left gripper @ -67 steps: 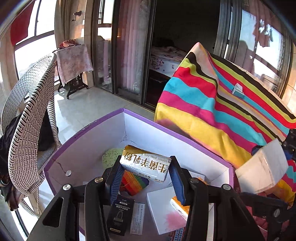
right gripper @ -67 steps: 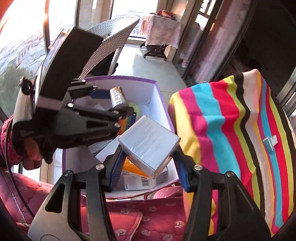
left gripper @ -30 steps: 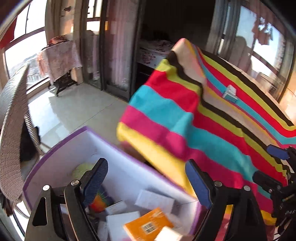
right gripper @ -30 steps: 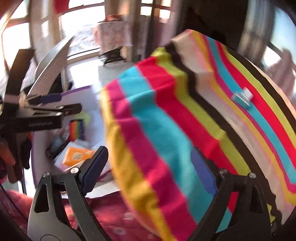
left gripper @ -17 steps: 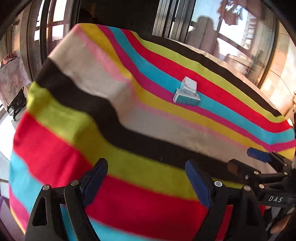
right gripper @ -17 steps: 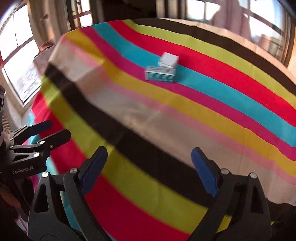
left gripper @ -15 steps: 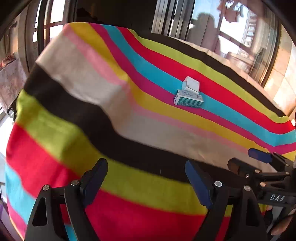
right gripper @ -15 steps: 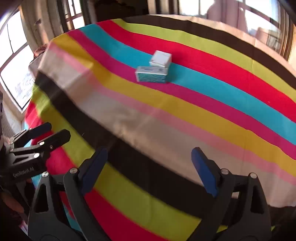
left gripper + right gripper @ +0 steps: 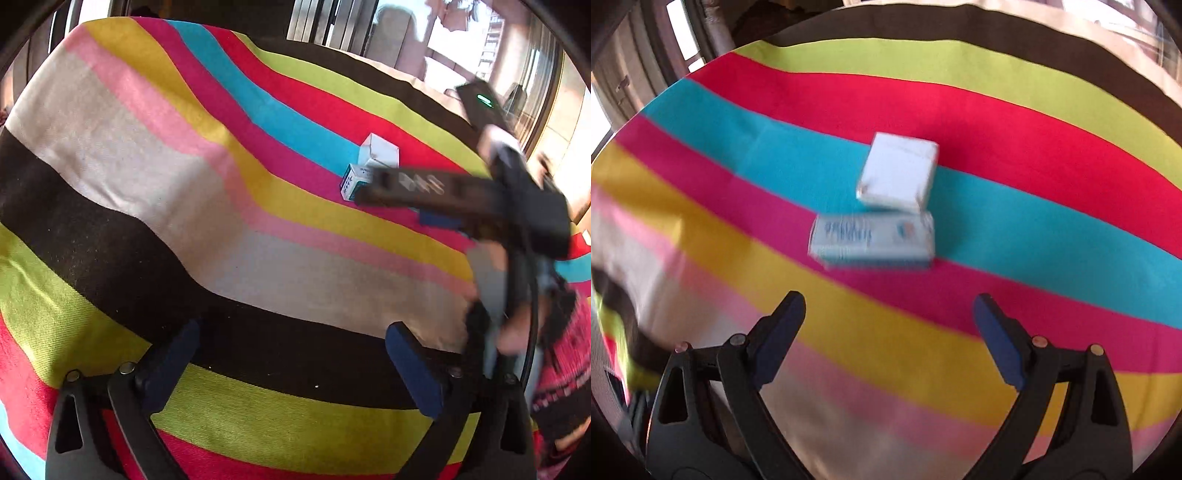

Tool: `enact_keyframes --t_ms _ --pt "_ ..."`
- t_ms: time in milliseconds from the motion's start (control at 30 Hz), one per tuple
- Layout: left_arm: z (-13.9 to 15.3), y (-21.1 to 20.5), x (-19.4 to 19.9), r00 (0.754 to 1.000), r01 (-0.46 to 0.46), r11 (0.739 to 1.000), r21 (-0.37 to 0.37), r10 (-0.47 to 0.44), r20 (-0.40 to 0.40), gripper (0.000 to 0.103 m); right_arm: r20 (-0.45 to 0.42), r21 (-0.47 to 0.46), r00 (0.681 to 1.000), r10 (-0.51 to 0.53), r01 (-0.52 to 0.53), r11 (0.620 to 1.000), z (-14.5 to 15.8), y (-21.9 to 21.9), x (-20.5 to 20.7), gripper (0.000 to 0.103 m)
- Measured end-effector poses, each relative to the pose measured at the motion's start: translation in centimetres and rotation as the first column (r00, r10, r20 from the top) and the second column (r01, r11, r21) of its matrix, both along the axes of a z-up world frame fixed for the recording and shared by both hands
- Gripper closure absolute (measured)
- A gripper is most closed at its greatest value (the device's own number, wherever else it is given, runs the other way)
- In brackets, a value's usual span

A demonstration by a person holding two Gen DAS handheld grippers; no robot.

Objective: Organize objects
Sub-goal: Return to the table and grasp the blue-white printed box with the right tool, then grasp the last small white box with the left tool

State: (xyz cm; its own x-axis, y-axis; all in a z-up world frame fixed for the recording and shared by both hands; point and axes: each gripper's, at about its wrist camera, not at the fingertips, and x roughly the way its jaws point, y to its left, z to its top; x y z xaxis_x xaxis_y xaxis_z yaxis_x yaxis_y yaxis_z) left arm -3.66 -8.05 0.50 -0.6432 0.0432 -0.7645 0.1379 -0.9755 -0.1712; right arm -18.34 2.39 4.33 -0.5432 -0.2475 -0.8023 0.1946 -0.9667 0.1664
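Observation:
Two small boxes lie touching on the striped cloth: a white box [image 9: 897,173] [image 9: 380,153] and, nearer to me, a teal-and-white box [image 9: 871,240] [image 9: 352,181]. My right gripper [image 9: 886,317] is open and empty, with both boxes just ahead of its blue pads. In the left wrist view the right gripper [image 9: 391,206] reaches in from the right and partly hides the teal-and-white box. My left gripper [image 9: 291,354] hovers over the black stripe well short of the boxes. Its jaws are opening, with nothing between them.
The striped cloth [image 9: 184,184] drapes over a rounded surface and falls away at the left and near edges. A person's hand and patterned sleeve [image 9: 565,369] fill the right edge of the left wrist view. Windows and railings [image 9: 461,44] stand behind.
Both grippers let go of their items over the purple box, then swung across to the striped cloth. The right gripper has closed in on the two boxes. The left jaws have widened.

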Motion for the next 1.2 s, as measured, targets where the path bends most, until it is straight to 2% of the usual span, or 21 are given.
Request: enact_keyframes --t_ms 167,300,333,367,400,467,633,767,833,900,1000,1100,1200 --pt "-0.2 0.0 0.0 1.0 0.0 1.0 0.011 0.001 -0.007 0.0 -0.005 -0.01 0.998 -0.069 0.069 0.998 -0.1 -1.3 -2.2 0.004" --pt "-0.2 0.1 0.1 1.0 0.0 1.0 0.012 0.0 -0.007 0.0 -0.011 0.085 0.998 -0.066 0.067 0.994 -0.4 -2.6 -2.1 0.004" --pt "-0.2 0.1 0.0 1.0 -0.001 1.0 0.011 0.001 -0.007 0.0 -0.014 0.101 0.998 -0.062 0.063 0.993 -0.4 -2.6 -1.8 0.013" --pt "-0.3 0.2 0.0 1.0 0.0 1.0 0.011 0.0 -0.007 0.0 -0.028 0.116 0.998 -0.06 0.062 0.991 -0.2 -2.4 -1.1 0.027" --pt "-0.3 0.1 0.1 1.0 -0.001 1.0 0.011 0.001 -0.007 0.0 -0.034 0.127 0.998 -0.052 0.056 0.99 0.0 -2.1 -0.6 0.027" --pt "-0.3 0.1 0.0 1.0 -0.001 1.0 0.012 0.001 -0.007 0.0 -0.025 0.098 1.0 -0.011 0.013 0.995 0.2 -0.9 0.8 0.027" --pt "-0.3 0.3 -0.2 1.0 -0.001 1.0 0.005 0.001 -0.004 0.0 -0.041 0.101 0.996 0.082 -0.078 0.992 0.7 3.9 6.3 0.027" --pt "-0.4 0.4 -0.2 1.0 0.0 1.0 -0.005 0.0 0.002 0.0 -0.059 0.161 0.994 0.092 -0.082 0.984 0.0 8.3 10.1 0.027" --pt "-0.4 0.5 -0.4 1.0 0.001 1.0 -0.012 -0.001 0.006 0.0 -0.061 0.144 0.995 0.083 -0.073 0.987 -0.4 10.0 11.0 0.027" --pt "-0.3 0.5 -0.2 1.0 0.001 1.0 -0.021 -0.001 0.011 0.0 -0.073 0.108 0.995 0.068 -0.06 0.992 -0.6 11.9 11.2 0.027" --pt "-0.3 0.7 -0.1 0.999 0.006 0.998 -0.057 -0.005 0.031 0.0 -0.07 0.124 0.997 0.041 -0.032 0.992 -0.6 12.4 10.6 0.027" --pt "-0.5 2.2 -0.6 0.996 0.028 0.985 -0.172 -0.013 0.085 0.0 -0.085 0.144 0.995 0.045 -0.032 0.989 -0.2 12.5 10.4 0.027" --pt "-0.2 2.5 -1.2 0.993 0.014 0.988 -0.154 0.005 0.119 0.0 -0.087 0.135 0.996 0.022 -0.01 0.991 0.1 12.6 9.7 0.027"
